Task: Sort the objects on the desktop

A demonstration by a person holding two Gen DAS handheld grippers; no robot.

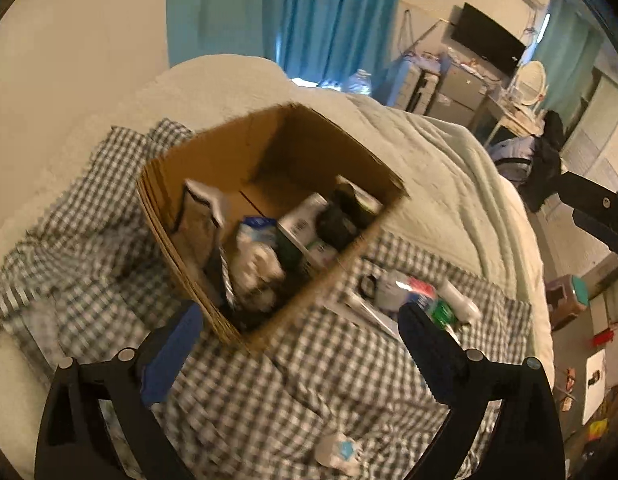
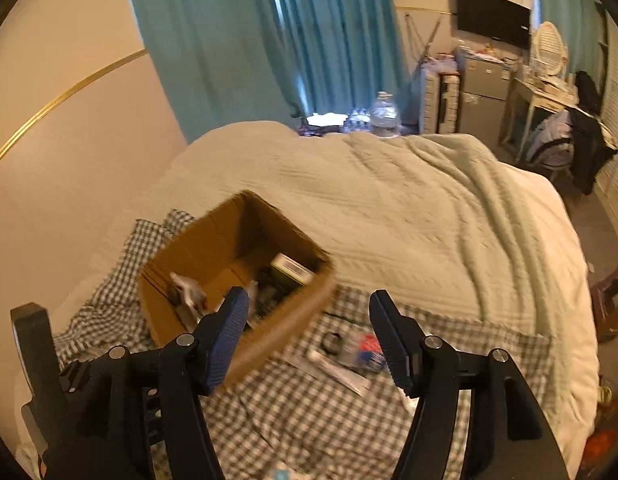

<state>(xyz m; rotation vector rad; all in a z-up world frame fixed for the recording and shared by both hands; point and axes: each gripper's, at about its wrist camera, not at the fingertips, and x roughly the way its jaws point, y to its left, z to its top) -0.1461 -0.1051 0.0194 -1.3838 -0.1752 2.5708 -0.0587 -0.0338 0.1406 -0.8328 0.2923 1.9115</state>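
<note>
Cardboard box (image 1: 245, 152) sits on the checked cloth (image 1: 309, 380), its contents smeared by blur; you can read no label. Your left gripper (image 1: 297, 320) gapes wide and empty. Your right gripper (image 2: 307, 312) stands partly open, empty too, near loose items (image 2: 349, 352).

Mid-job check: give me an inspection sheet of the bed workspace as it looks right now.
Surface: grey-and-white checked cloth spread over a pale quilted bedspread.
Job's things: open brown cardboard box already holding several packets and cartons; a blurred pile of small loose items lies on the cloth beside it.
Clutter: one small white-and-blue item sits apart, nearest the camera.
Grippers: left gripper open, nothing between its jaws; right gripper open, also empty.
Cables: nothing seen.
Surroundings: teal curtains, black wall screen, cluttered desk.
</note>
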